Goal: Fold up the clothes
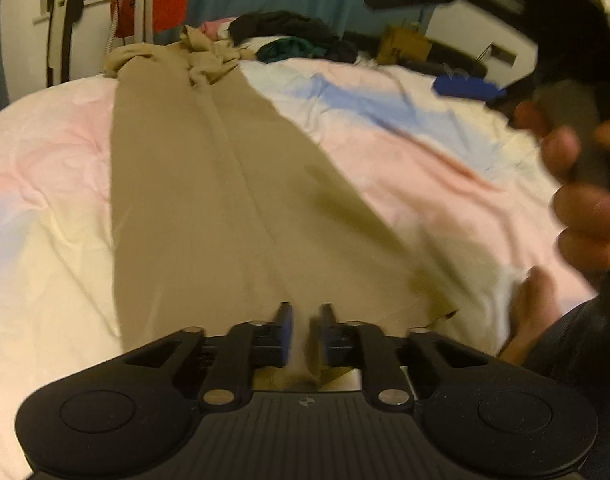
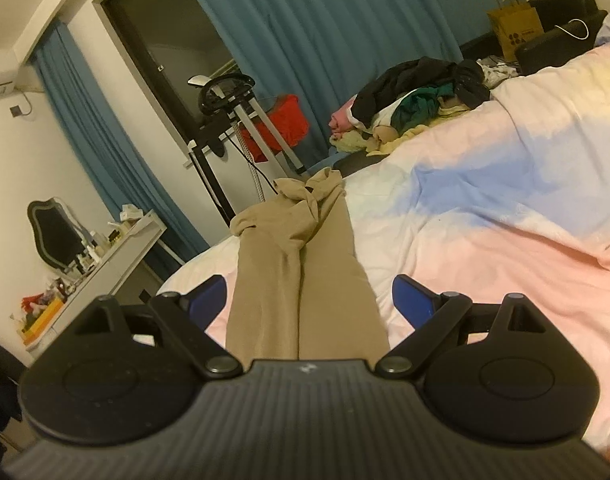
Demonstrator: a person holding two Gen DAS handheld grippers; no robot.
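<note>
A pair of tan trousers (image 1: 209, 184) lies stretched lengthwise on the pastel duvet (image 1: 57, 184), its far end bunched near the bed's edge. My left gripper (image 1: 305, 320) is shut on the near hem of the trousers, cloth pinched between its blue pads. In the left wrist view the right gripper (image 1: 469, 88) hangs at the upper right, held by a hand (image 1: 581, 200). In the right wrist view my right gripper (image 2: 309, 292) stands open just above the trousers (image 2: 301, 264), fingers spread on either side of the cloth, touching nothing.
A heap of dark and coloured clothes (image 2: 417, 96) sits at the far end of the bed. Blue curtains (image 2: 325, 32), a stand with a red garment (image 2: 281, 124), a cluttered white shelf (image 2: 105, 256) and a paper bag (image 2: 515, 28) lie beyond the bed.
</note>
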